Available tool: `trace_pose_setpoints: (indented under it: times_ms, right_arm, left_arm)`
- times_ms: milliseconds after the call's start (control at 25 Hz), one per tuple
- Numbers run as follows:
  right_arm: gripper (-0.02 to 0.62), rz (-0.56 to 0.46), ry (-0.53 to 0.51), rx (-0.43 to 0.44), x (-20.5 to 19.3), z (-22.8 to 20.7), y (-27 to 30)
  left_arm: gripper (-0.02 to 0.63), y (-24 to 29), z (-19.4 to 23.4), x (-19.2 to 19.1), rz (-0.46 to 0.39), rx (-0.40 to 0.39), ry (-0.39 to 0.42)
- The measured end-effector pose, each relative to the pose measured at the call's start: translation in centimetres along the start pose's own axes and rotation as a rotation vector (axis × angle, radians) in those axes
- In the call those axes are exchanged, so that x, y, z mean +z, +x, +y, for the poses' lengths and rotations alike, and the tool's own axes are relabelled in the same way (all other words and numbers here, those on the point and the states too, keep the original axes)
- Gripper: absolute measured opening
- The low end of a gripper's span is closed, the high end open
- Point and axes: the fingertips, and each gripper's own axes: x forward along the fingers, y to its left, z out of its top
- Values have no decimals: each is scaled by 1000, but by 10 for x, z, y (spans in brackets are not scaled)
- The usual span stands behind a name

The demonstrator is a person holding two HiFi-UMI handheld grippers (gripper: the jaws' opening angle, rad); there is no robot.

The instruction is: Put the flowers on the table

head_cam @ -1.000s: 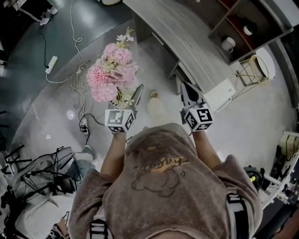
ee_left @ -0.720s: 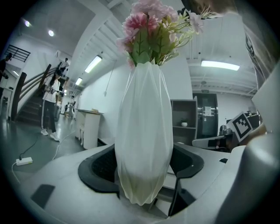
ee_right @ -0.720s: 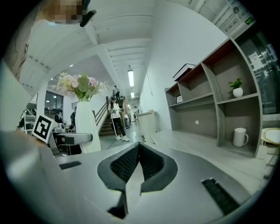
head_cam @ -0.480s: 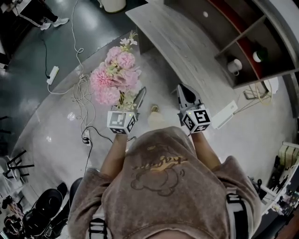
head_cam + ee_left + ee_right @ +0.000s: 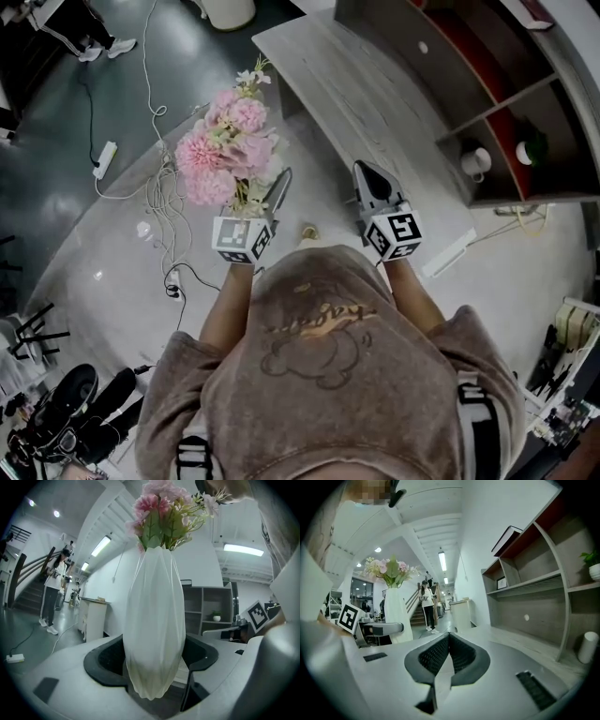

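Flowers (image 5: 228,155) in one vase (image 5: 153,625), pinched by left hand-held gripper (image 5: 265,197); right hand-held gripper (image 5: 449,656) pressed together.

Pink flowers (image 5: 228,155), white vase (image 5: 153,630) — upright, beside table (image 5: 375,103).

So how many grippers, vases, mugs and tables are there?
2 grippers: left gripper, right gripper
1 vase
1 mug
1 table
Total: 5
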Motion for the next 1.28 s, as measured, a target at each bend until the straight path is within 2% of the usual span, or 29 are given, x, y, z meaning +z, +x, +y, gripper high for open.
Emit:
trace_pose_setpoints:
  times_ms: [200,400,560,880,1280]
  right_arm:
    - [-5,-8,-19,21,6,-14,20]
    - [-5,16,11,23,17,-45,70]
    - [-5,23,22,14,20,-49,86]
    - [-5,37,37,-50,17,-91,130]
    - [-5,48,57,-126,22,-123,223]
  left_arm:
    - [364,24,7,3,-43,-3,-1]
    - [364,81,32,16,-26,-17,-1]
    - [364,97,48,25,-26,-27,5]
    - [364,164,77,31,-33,-87,19]
    - [364,251,136,28,-4,-180,22]
